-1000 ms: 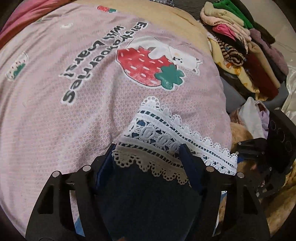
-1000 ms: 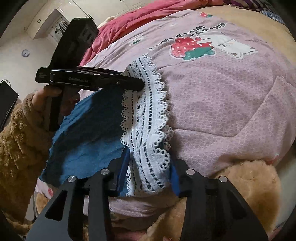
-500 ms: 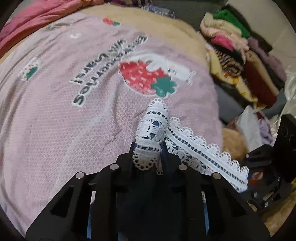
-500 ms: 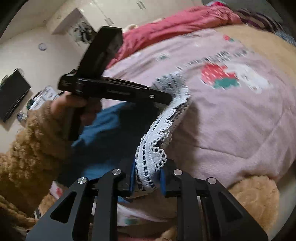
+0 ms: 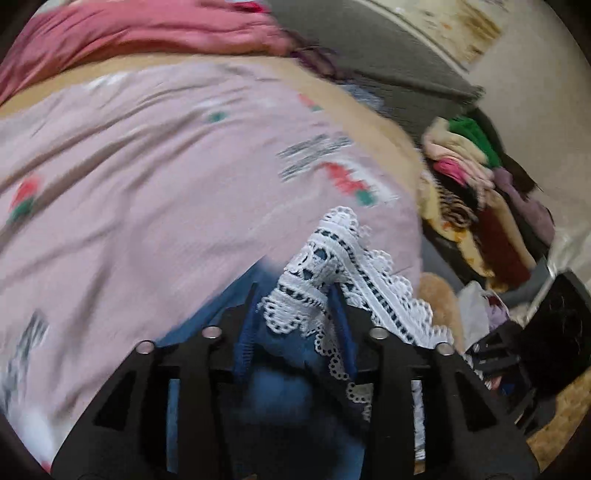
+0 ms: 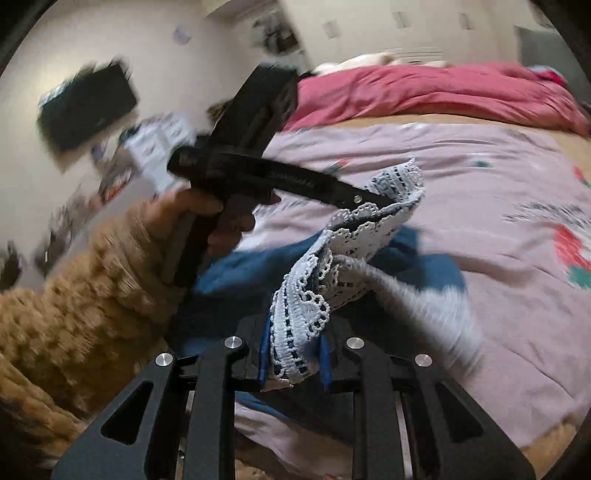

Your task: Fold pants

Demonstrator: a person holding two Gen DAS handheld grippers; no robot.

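The pants are blue denim (image 6: 424,266) with a white lace hem (image 5: 332,236), and they lie on a pink quilt. In the left wrist view my left gripper (image 5: 293,291) has the bunched lace and denim between its fingers. Its jaws are opening, and the cloth still hangs from them, raised off the bed. The right wrist view shows that left gripper (image 6: 384,201) from the side, with the lace hem (image 6: 391,184) lifted at its tip. My right gripper (image 6: 295,332) is shut on another stretch of the lace hem (image 6: 306,306). The views are motion-blurred.
The pink quilt (image 5: 147,184) with strawberry prints covers the bed, with a red blanket (image 5: 147,29) at its far end. A pile of folded clothes (image 5: 480,192) lies to the right. A hand in a fuzzy tan sleeve (image 6: 74,314) holds the left gripper. A dark screen (image 6: 85,107) hangs on the wall.
Both grippers closed on the lace hem, then lifted it and carried it across the quilt toward the bed's far end. The left jaws have since widened a little.
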